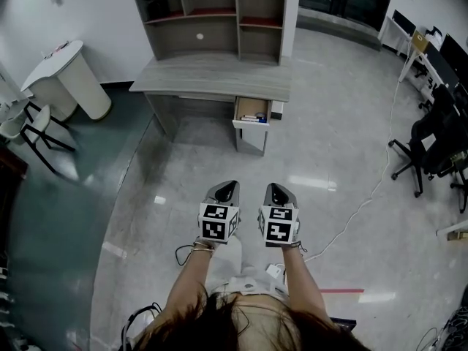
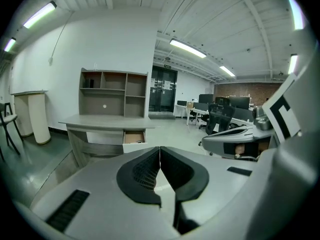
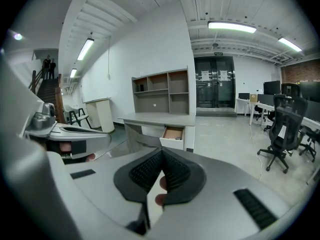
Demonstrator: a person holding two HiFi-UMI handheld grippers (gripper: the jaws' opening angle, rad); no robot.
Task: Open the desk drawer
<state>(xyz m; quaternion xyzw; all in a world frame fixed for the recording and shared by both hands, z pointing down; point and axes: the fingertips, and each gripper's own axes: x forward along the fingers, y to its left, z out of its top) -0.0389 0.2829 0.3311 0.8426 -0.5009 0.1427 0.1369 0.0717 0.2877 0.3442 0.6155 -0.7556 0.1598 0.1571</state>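
You hold the left gripper (image 1: 227, 187) and the right gripper (image 1: 276, 189) side by side over the floor (image 1: 183, 189), well apart from the worktop (image 1: 212, 75). Both sets of jaws are pressed together with nothing in them. The drawer (image 1: 252, 113) sits under the right end of the worktop. It is pulled out, with small things inside. Shelves (image 1: 212, 9) stand on the worktop's back.
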